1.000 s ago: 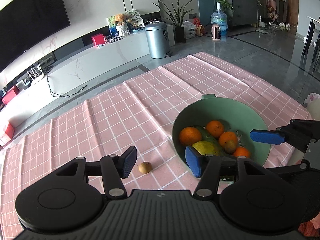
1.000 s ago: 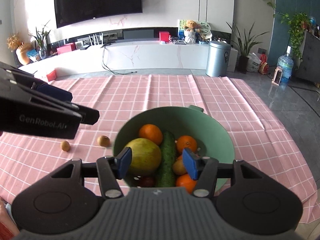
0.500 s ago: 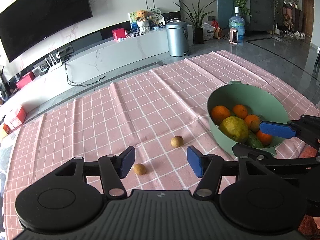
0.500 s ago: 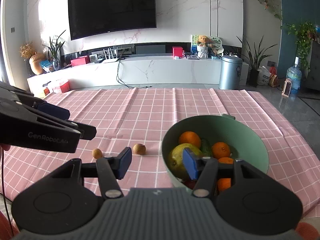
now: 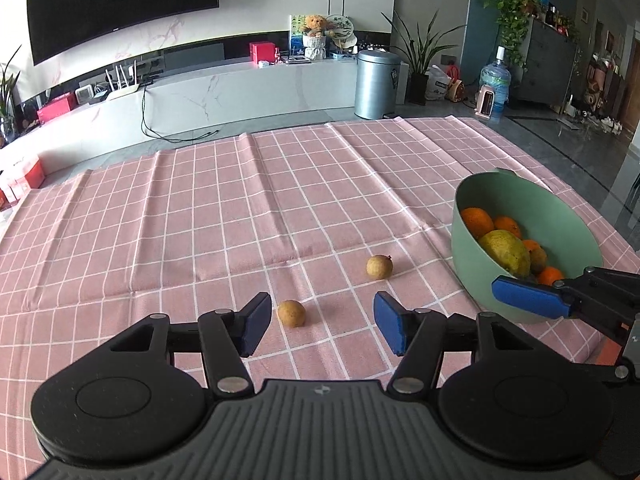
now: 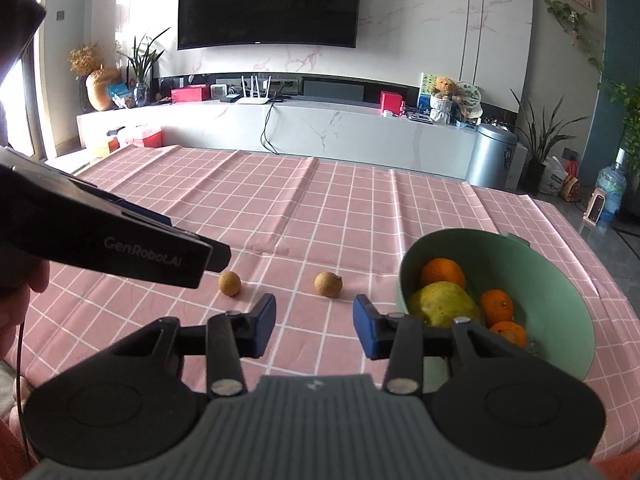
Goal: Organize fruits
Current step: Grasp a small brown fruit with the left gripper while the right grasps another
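Two small tan round fruits [image 5: 291, 313] lie loose; both grippers' jaws gape, empty.

A dark television [image 6: 267, 2] hangs on a marble wall [image 6: 420, 20] above a long white console [image 6: 328, 128].

The only legible text is "GenRobot.AI", printed in pale letters along the black side of the left gripper [image 6: 116, 236], seen from the right wrist view. A small logo mark sits on the grey ridged housing of each gripper, but it carries no readable letters. Labels on distant boxes and the water bottle are too small to read.
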The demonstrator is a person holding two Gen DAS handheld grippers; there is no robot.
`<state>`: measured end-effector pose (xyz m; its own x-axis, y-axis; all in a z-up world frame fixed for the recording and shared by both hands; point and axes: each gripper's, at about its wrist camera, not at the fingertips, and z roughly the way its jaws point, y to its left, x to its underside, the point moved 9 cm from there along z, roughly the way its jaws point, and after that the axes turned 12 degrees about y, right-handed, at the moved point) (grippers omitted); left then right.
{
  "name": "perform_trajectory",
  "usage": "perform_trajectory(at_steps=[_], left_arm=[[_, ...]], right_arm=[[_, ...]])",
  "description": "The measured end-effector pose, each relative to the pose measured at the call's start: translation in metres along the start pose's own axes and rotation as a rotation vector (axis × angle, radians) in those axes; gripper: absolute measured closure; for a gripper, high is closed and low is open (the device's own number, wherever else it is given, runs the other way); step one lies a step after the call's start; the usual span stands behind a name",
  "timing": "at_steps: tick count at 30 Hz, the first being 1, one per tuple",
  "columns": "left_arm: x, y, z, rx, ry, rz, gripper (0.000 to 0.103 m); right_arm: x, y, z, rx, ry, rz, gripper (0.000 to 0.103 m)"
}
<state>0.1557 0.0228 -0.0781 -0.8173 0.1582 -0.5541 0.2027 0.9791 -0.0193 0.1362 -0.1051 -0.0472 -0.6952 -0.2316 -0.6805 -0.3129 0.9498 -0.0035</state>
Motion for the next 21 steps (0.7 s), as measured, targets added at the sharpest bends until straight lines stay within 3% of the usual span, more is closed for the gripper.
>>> perform_trajectory(at_steps=[6, 10, 13, 21], left_arm=[[0.003, 0.015, 0.026, 0.057, 0.054, -0.094, 0.05], [0.002, 0.025, 0.043, 0.079, 0.08, -0.161, 0.053], [0.004, 0.029, 0.056, 0.05, 0.096, -0.163, 0.054], [0.003, 0.025, 0.074, 0.075, 0.132, -0.158, 0.058]], right_arm=[[-0.006, 0.006, 0.027, 0.031, 0.03, -0.049, 0.074], [-0.008, 0.01, 0.046, 0.049, 0.051, -0.063, 0.075], [-0.009, 0.011, 0.059, 0.054, 0.066, -0.072, 0.075], [-0.015, 0.013, 0.09, 0.08, 0.072, -0.12, 0.075]])
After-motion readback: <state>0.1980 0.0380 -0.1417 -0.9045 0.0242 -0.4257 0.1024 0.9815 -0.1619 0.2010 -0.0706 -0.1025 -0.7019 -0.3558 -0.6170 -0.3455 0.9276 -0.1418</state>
